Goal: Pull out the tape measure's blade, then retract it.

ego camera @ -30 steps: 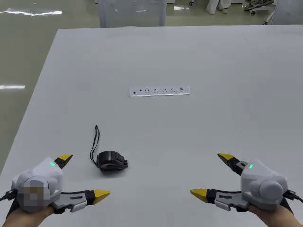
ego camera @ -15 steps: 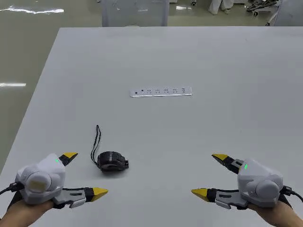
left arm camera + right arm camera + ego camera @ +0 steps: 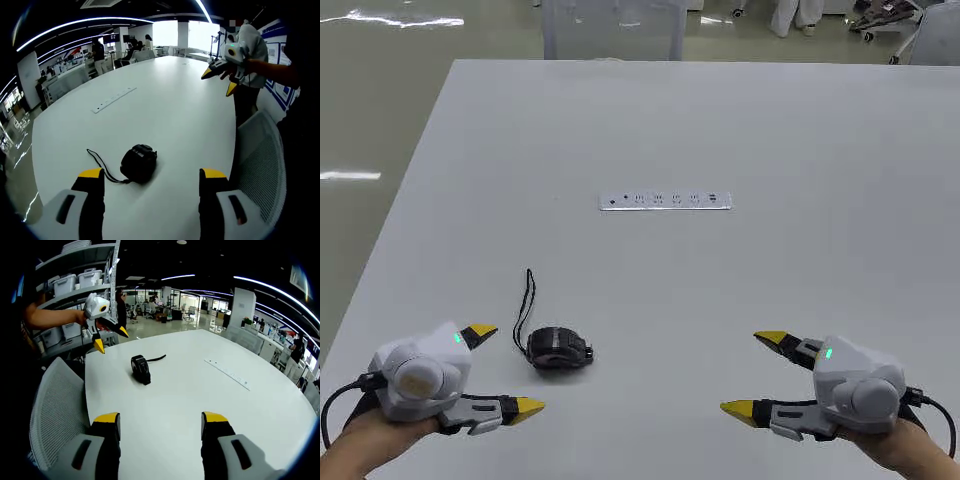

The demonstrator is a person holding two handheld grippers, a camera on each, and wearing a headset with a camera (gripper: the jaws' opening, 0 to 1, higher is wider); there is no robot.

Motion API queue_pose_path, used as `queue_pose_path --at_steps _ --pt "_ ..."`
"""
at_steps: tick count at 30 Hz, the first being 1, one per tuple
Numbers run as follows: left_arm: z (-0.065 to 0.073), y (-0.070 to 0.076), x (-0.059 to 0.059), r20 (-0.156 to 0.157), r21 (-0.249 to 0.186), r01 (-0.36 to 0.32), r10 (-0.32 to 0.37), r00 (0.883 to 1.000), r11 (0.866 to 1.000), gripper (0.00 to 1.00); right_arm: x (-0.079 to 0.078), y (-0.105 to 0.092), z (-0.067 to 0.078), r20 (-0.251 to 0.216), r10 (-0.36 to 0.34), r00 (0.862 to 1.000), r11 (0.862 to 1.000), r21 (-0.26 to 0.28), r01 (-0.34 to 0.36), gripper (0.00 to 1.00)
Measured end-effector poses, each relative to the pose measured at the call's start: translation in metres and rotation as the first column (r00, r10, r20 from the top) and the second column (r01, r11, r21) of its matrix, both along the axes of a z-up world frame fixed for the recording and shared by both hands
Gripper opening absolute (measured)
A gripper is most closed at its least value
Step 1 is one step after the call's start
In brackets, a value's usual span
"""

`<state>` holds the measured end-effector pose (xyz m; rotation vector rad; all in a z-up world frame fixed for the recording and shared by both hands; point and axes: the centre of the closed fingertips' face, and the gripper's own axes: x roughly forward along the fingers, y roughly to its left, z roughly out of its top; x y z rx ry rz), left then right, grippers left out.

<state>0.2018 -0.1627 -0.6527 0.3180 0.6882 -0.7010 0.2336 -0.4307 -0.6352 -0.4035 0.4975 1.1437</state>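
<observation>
**Both grippers open and empty, tape measure on counter by the left one**

Head view, left to right. Left gripper (image 3: 507, 368) sits at the near left edge of the counter (image 3: 740, 130), held in a hand. Its yellow-tipped fingers (image 3: 525, 406) are spread wide with nothing between them.

Just right of it and apart from it, the tape measure (image 3: 558, 349) lies on the counter, untouched. It is a black rounded case. Its thin black strap (image 3: 525, 300) loops away from the case toward the far side.

Farther up the counter, near the middle, a white power strip (image 3: 665, 201) lies flat, well apart from the tape measure.

Right gripper (image 3: 752, 373) is at the near right, also hand-held. Fingers wide apart, empty, and well apart from the tape measure.

Left gripper view: the tape measure lies close ahead between the two finger lines, not touched by either. The strap trails toward the left finger, and the right gripper shows in the air at upper right. A mesh chair (image 3: 260, 165) is at the right.

Right gripper view: the tape measure lies farther off, left of centre, with the left gripper raised beyond it. Shelves (image 3: 80, 280) with bins stand behind.
</observation>
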Motion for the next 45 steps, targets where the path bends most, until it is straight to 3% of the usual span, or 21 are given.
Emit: queue_pose_path --at_steps 14,25,40,45 --pt "-0.019 0.002 0.019 -0.035 0.062 0.077 -0.075 0.997 0.995 0.70 0.012 0.015 -0.017 -0.034 0.079 0.996 0.997 -0.015 -0.080 0.60" --pt "-0.034 0.000 0.026 -0.068 0.098 0.132 -0.126 0.990 0.986 0.64 0.020 0.027 -0.024 -0.042 0.134 0.990 0.991 -0.021 -0.135 0.60" --pt "-0.053 0.001 0.039 -0.084 0.164 0.221 -0.210 0.974 0.961 0.54 0.027 0.048 -0.041 -0.054 0.221 0.974 0.975 -0.029 -0.222 0.57" --pt "-0.058 0.004 0.042 -0.087 0.191 0.266 -0.254 0.963 0.945 0.50 0.028 0.056 -0.046 -0.059 0.246 0.967 0.969 -0.025 -0.248 0.56"
